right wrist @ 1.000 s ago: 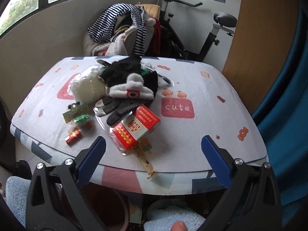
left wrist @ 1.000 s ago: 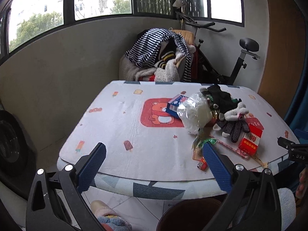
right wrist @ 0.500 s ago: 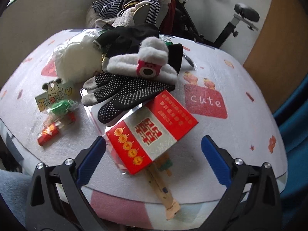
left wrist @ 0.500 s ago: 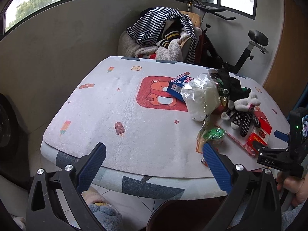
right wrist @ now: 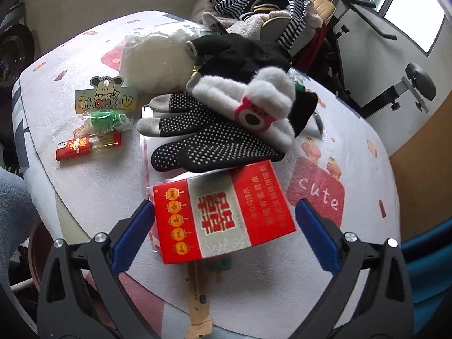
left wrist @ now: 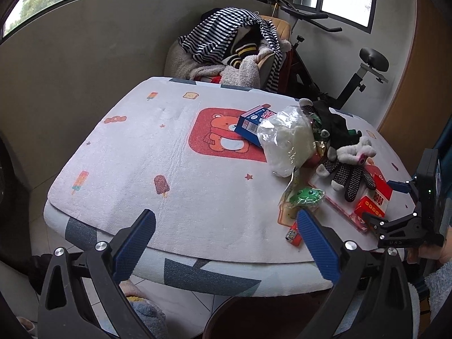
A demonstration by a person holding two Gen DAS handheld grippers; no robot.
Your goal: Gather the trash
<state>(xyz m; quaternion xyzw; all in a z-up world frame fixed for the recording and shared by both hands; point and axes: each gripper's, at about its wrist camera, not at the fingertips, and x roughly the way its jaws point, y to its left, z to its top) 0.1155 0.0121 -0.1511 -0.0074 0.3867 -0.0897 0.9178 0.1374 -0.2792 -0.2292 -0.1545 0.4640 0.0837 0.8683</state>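
**Red carton bracketed by right tool, not yet gripped**

Red-and-silver cardboard carton (right wrist: 223, 212) lying flat near the front right edge of the desk (left wrist: 175, 169), resting partly on a clear plastic sleeve (right wrist: 147, 152), with a paper-wrapped stick (right wrist: 199, 305) poking out beneath toward the desk edge. Far end tucked under the fingers of a black dotted glove (right wrist: 203, 138) — touching, possibly pinned. Judged light, stiff-walled but crushable if empty; film wrap glossy, so likely slippery. Best taken across the two long sides at the near half, clear of the glove.

Right tool (right wrist: 226, 231) spread wide, blue pads flanking the carton's near corners; left pad just beside the carton's edge, right pad standing a little off. Clamped on nothing. Pitched downward over the desk front, approach along the carton's length. Seen from the left view, low at the desk's right corner, held in a hand barely visible.

Left tool (left wrist: 226, 243) likewise wide apart and empty, hovering off the front edge, well apart from the pile. Dark round rim of a bin (left wrist: 254, 319) below it, under the desk edge — presumed trash destination.

Other litter noted: red lighter (right wrist: 87, 144), green sweet in a "Thank U" packet (right wrist: 106, 107), white stuffed plastic bag (left wrist: 288, 141), blue box (left wrist: 254, 123).

Risk: lifting the carton may drag the glove and the plush hat (right wrist: 254, 107) stacked on it.
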